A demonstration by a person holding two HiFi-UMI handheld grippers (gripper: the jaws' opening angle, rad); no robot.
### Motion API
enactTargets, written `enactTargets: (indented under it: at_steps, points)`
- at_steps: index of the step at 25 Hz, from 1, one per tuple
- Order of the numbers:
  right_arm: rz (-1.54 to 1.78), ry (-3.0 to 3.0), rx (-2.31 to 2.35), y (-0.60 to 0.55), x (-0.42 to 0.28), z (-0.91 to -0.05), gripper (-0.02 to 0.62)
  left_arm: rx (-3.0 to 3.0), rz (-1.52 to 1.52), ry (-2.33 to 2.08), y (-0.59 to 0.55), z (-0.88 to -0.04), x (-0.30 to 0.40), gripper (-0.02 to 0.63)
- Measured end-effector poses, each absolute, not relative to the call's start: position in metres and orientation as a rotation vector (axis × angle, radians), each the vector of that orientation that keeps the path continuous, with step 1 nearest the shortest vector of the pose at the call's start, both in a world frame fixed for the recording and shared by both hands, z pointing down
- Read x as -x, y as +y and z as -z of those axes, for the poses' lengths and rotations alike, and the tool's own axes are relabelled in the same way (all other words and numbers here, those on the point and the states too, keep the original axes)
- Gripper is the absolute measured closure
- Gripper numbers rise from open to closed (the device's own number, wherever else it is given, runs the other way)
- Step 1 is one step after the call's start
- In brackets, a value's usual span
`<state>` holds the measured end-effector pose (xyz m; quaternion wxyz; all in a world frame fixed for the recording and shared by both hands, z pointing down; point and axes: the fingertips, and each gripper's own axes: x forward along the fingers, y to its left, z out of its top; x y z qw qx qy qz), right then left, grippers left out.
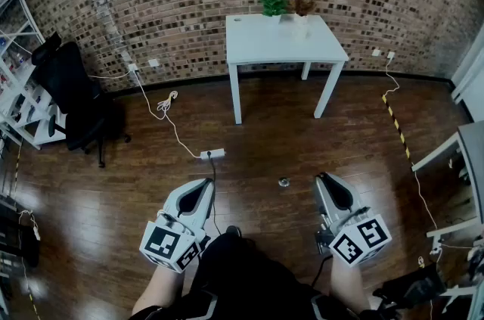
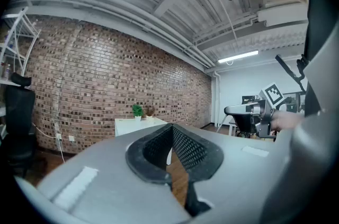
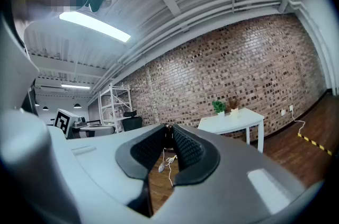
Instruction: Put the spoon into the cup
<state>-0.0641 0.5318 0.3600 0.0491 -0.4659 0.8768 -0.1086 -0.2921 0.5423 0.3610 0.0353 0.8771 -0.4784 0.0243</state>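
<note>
No spoon or cup shows clearly in any view. A white table (image 1: 280, 42) stands against the brick wall ahead, with a green plant (image 1: 272, 2) and a pale pot of dry stems (image 1: 301, 22) on it. Both grippers are held level at waist height over the wood floor, well short of the table. My left gripper (image 1: 206, 183) (image 2: 170, 127) has its fingertips touching and holds nothing. My right gripper (image 1: 324, 177) (image 3: 168, 128) shows a narrow slit between its pads with nothing in it. The table (image 2: 140, 123) (image 3: 233, 121) also shows beyond each gripper's jaws.
A black office chair (image 1: 72, 95) and white shelving (image 1: 19, 84) stand at the left. A power strip (image 1: 213, 153) with its cable lies on the floor ahead, and a small round metal thing (image 1: 283, 181) lies between the grippers. Striped tape (image 1: 397, 122) and pale furniture (image 1: 461, 152) are at the right.
</note>
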Motion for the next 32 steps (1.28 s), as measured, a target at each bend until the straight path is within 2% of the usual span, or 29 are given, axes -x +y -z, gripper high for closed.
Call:
enactTargets:
  at_steps: [5, 22, 32]
  points:
    - [0.338, 2.667, 1.430, 0.500, 0.065, -0.364, 0.543, -2.701, -0.071, -1.473, 0.508, -0.369, 0.296, 0.612]
    - [0.333, 2.662, 1.495, 0.358, 0.134, -0.350, 0.543, -2.733, 0.004, -1.361, 0.357, -0.365, 0.353, 0.612]
    - [0.375, 2.675, 1.501, 0.294, 0.119, -0.348, 0.543, -2.743, -0.001, -1.272, 0.292, -0.369, 0.318, 0.612]
